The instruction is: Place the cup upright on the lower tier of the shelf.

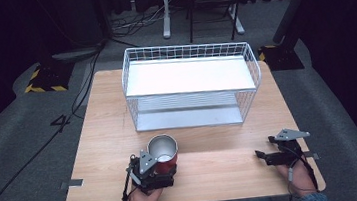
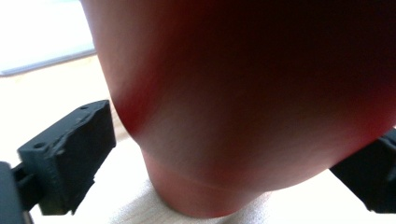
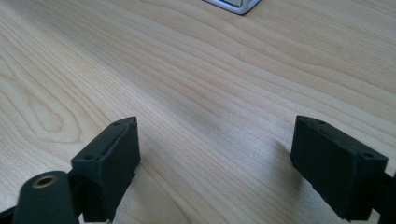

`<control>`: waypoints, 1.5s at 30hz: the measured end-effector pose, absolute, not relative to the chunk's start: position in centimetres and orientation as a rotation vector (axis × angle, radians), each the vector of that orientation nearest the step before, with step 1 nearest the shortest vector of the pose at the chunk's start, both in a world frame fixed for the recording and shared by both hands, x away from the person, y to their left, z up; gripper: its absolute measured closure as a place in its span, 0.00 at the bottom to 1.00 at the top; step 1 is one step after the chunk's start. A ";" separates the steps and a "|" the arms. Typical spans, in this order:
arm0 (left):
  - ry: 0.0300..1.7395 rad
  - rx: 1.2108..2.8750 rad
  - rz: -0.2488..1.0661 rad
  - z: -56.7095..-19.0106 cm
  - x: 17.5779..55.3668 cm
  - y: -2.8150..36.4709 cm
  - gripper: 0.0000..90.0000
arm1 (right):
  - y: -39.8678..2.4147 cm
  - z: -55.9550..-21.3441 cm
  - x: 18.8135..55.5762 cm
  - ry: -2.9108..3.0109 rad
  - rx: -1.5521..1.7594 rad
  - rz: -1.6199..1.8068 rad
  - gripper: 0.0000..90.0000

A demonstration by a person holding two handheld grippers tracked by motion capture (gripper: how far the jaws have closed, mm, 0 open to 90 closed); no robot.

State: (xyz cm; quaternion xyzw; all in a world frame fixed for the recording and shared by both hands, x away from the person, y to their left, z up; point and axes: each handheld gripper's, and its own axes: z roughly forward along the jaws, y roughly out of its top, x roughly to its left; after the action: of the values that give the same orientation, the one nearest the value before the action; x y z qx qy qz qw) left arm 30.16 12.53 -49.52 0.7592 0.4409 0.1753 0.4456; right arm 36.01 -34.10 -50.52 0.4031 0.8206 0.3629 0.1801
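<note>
Red cup [image 1: 164,155] stands upright between left tool's [image 1: 159,169] jaws.

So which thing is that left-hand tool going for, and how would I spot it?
Start at the white wire basket on the wooden table. Just in front of it, toward the person, stands a cup between the left gripper jaws. It is red outside, shiny metal inside, and the only vessel there.

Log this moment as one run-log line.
left tool: around red cup, contact unclear | right tool: open, nothing between | cup: upright on table | wire basket: behind cup
</note>
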 end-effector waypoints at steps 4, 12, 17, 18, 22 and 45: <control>1.078 1.882 0.423 -49.8 30.2 12.4 0.09 | -34.1 -50.5 36.0 2.317 1.141 1.023 0.18; 1.071 1.856 0.445 -49.9 30.2 11.8 0.16 | -34.1 -50.5 36.0 2.316 1.141 1.021 0.18; 1.067 1.851 0.467 -49.8 30.1 11.7 0.17 | -34.1 -50.5 36.0 2.316 1.140 1.023 0.18; 1.071 1.843 0.460 -49.8 30.1 11.7 0.18 | -34.1 -50.5 36.0 2.315 1.140 1.021 0.18; 1.062 1.855 0.467 -49.8 30.1 11.6 0.18 | -34.1 -50.5 36.0 2.315 1.139 1.020 0.18; 0.944 1.916 0.534 -46.7 29.6 10.9 0.18 | -34.1 -50.5 35.9 2.320 1.128 1.027 0.21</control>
State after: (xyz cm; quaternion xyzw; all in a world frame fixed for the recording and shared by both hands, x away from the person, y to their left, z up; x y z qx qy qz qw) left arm 29.64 10.89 -46.71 0.7758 0.3823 0.2164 0.4530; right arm 35.93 -34.12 -50.48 0.3994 0.8218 0.3637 0.1816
